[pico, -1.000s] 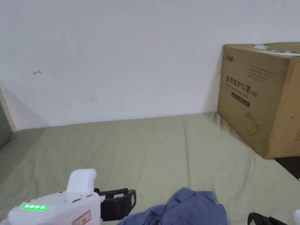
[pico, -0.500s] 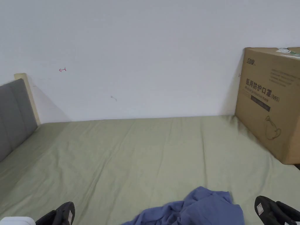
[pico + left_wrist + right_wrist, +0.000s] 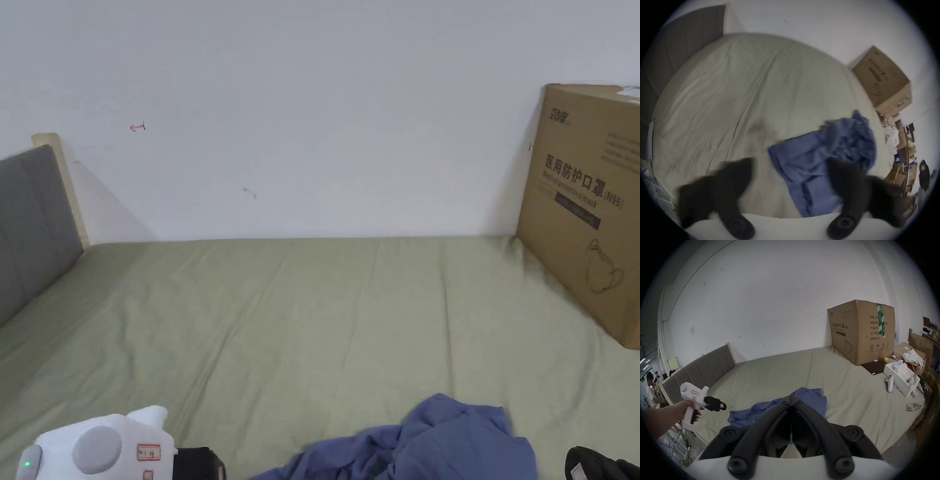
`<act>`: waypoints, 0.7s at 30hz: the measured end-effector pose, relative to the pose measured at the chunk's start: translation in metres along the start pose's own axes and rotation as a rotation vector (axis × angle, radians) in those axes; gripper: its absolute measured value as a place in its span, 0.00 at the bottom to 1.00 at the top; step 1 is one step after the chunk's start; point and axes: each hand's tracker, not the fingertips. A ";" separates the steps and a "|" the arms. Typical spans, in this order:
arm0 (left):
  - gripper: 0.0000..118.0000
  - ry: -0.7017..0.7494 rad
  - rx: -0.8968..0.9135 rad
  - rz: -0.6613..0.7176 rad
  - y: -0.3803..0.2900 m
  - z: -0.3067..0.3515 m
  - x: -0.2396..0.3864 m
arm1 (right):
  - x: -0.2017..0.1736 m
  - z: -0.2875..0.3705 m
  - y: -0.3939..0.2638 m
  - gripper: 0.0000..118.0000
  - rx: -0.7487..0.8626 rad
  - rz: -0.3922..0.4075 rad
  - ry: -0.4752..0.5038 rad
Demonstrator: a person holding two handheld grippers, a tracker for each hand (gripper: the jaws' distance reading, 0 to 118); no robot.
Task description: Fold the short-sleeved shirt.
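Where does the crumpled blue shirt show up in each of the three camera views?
Head view: the blue shirt lies at the bottom edge, right of centre, on the green sheet.
Left gripper view: lower right of centre, partly behind the right-hand jaw.
Right gripper view: centre, just beyond the closed jaw tips.
Shared landmark: the cardboard box against the wall, to the right of the shirt in all three views.

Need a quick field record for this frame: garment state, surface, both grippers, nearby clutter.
garment: crumpled blue short-sleeved shirt, unfolded, lying in a heap
surface: pale green bed sheet, wrinkled
left gripper: jaws apart, above the sheet beside the shirt, holding nothing
right gripper: jaws together, nothing between them, pointed toward the shirt
clutter: large brown cardboard box at the far right of the bed, against the white wall
headboard: grey padded headboard, at left
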 end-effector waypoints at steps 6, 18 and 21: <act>0.92 0.063 -0.025 -0.044 0.002 -0.085 -0.001 | 0.011 -0.024 -0.010 0.00 -0.082 0.002 -0.041; 0.04 -0.022 0.154 -0.464 -0.071 -0.042 0.067 | 0.031 -0.121 0.008 0.00 -0.221 -0.126 0.038; 0.04 -0.047 0.288 -0.297 -0.068 -0.017 0.047 | 0.050 -0.193 0.046 0.08 -0.425 -0.162 0.177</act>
